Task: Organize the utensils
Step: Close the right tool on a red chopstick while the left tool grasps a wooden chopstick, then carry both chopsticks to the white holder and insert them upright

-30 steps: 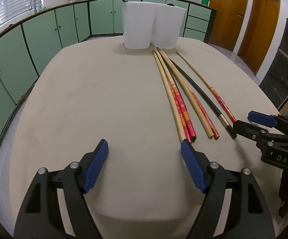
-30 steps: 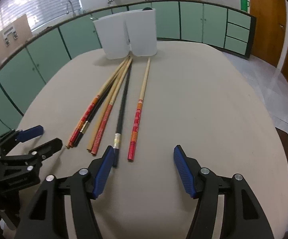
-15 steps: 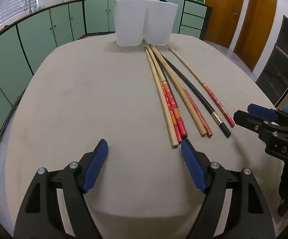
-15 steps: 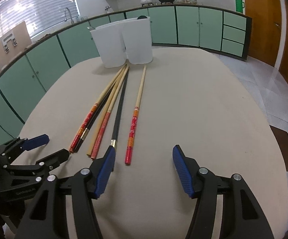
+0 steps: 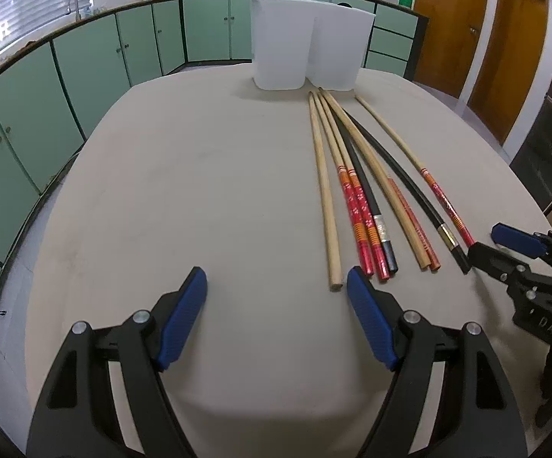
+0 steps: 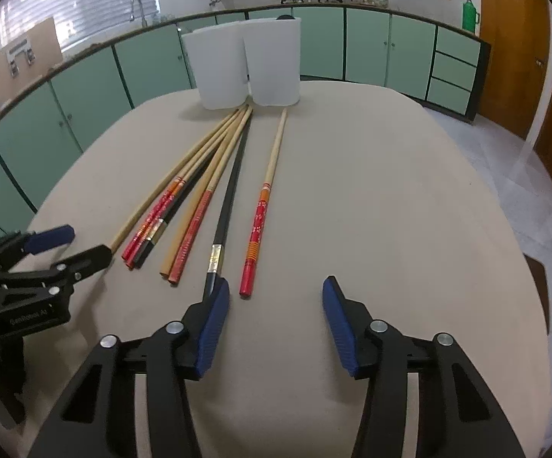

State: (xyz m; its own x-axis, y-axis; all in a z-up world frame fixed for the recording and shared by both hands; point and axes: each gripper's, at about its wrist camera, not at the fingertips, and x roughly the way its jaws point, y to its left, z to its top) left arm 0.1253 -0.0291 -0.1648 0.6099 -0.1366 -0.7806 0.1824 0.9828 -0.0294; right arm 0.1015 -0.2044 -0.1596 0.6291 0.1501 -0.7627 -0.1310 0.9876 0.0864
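Left wrist view: left gripper [image 5: 276,286] sits low over the near end of the beige table [image 5: 199,191], pointing along its length, blue fingers spread wide with nothing between them.
Right wrist view: right gripper [image 6: 275,292] is likewise low and level, fingers spread apart and empty; its left pad [image 6: 213,328] is just beside the near tip of a black chopstick [image 6: 228,198].
Chopsticks: the bundle [image 5: 356,187] lies fanned on the table, far tips converging near two white containers [image 5: 306,53], near ends close to both grippers; one red-ended chopstick [image 6: 264,206] lies slightly apart on the right.
Containers: upright, touching each other, at the table's far end.
Open room: bare tabletop left of the bundle and right of the lone chopstick.
Edges: rounded table rim on both sides; green cabinets [image 5: 85,61] beyond.
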